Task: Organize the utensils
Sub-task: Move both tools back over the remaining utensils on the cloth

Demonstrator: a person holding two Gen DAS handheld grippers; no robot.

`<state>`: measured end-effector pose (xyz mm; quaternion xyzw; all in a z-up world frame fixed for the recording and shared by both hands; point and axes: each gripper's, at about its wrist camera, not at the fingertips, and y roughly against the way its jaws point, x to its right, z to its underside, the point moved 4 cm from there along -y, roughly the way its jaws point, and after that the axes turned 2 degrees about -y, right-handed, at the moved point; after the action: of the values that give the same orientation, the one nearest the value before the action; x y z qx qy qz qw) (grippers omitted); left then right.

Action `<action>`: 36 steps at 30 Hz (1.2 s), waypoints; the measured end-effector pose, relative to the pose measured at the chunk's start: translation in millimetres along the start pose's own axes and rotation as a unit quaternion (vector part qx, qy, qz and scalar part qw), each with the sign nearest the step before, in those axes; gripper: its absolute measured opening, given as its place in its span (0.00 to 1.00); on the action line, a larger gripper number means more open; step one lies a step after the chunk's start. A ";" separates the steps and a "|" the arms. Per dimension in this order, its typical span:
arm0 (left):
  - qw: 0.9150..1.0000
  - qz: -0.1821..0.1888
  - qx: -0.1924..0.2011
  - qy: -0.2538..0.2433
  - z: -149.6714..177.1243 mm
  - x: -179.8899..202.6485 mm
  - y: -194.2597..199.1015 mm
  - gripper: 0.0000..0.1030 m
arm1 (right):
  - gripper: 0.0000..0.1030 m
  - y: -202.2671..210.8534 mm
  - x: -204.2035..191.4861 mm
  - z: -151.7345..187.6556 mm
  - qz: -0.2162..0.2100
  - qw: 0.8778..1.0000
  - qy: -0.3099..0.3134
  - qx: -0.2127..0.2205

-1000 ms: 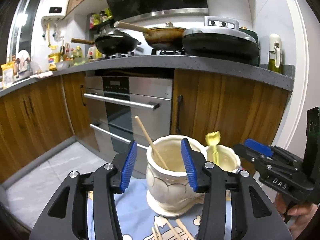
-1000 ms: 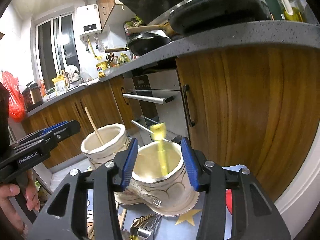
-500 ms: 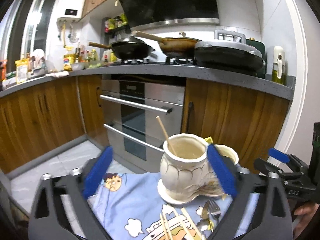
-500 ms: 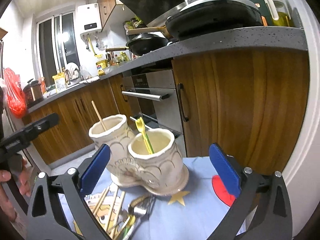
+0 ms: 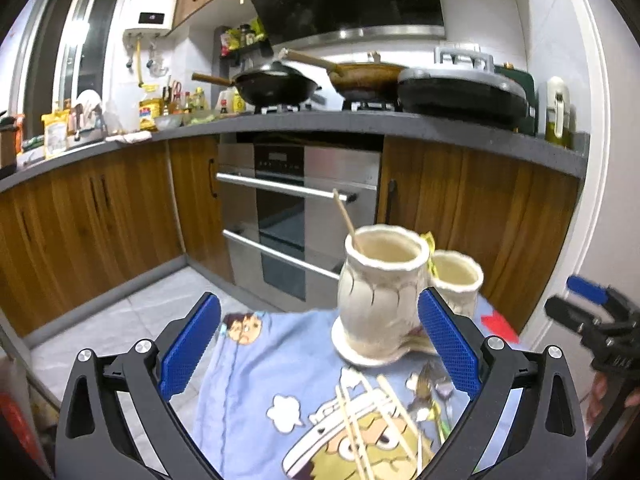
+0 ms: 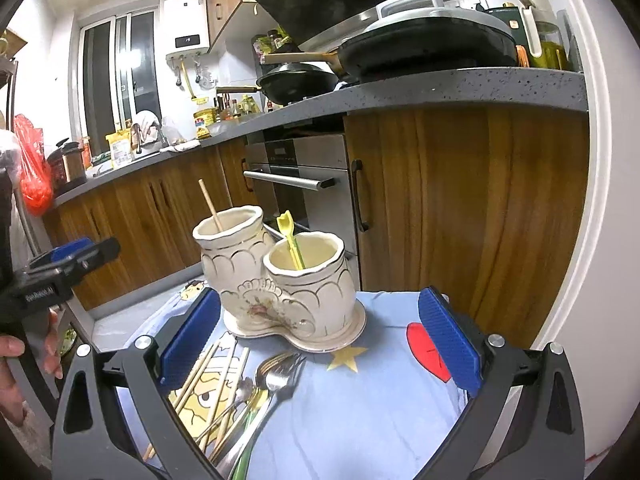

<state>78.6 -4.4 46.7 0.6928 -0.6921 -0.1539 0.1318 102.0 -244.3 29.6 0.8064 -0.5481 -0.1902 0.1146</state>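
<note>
Right wrist view: my right gripper (image 6: 320,344) is hanging with jaws wide apart and gripping nothing, above forks and spoons (image 6: 266,384) and chopsticks (image 6: 200,376) lying loose on the blue cartoon cloth (image 6: 360,400). Beyond them the twin ceramic holder (image 6: 280,276) is carrying one chopstick (image 6: 211,207) in its taller pot and a yellow utensil (image 6: 291,242) in the shorter. Left wrist view: my left gripper (image 5: 320,344) is likewise gaping empty, just before that holder.

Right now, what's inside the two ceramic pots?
Taller pot: one wooden chopstick leaning out. Shorter pot: one yellow utensil. The pot walls hide both bottoms, so their lower ends and anything lying flat are unseen.
</note>
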 end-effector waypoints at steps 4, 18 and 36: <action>1.000 0.006 -0.017 0.002 12.6 -3.3 2.4 0.95 | 0.95 2.0 -0.7 6.9 -0.001 1.000 -0.002 -0.012; 0.994 0.003 -0.107 -0.013 68.3 -10.4 -12.1 0.95 | 0.95 -11.4 -1.8 59.8 0.009 0.996 -0.004 -0.093; 0.965 0.035 -0.252 -0.064 125.9 26.4 -46.1 0.47 | 0.95 -20.8 -11.6 84.5 0.004 0.991 0.016 -0.132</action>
<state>70.9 -26.6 -87.9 0.6011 -0.6618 -0.3628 0.2628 79.2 -223.7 -52.6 0.7852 -0.5193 -0.2474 0.2293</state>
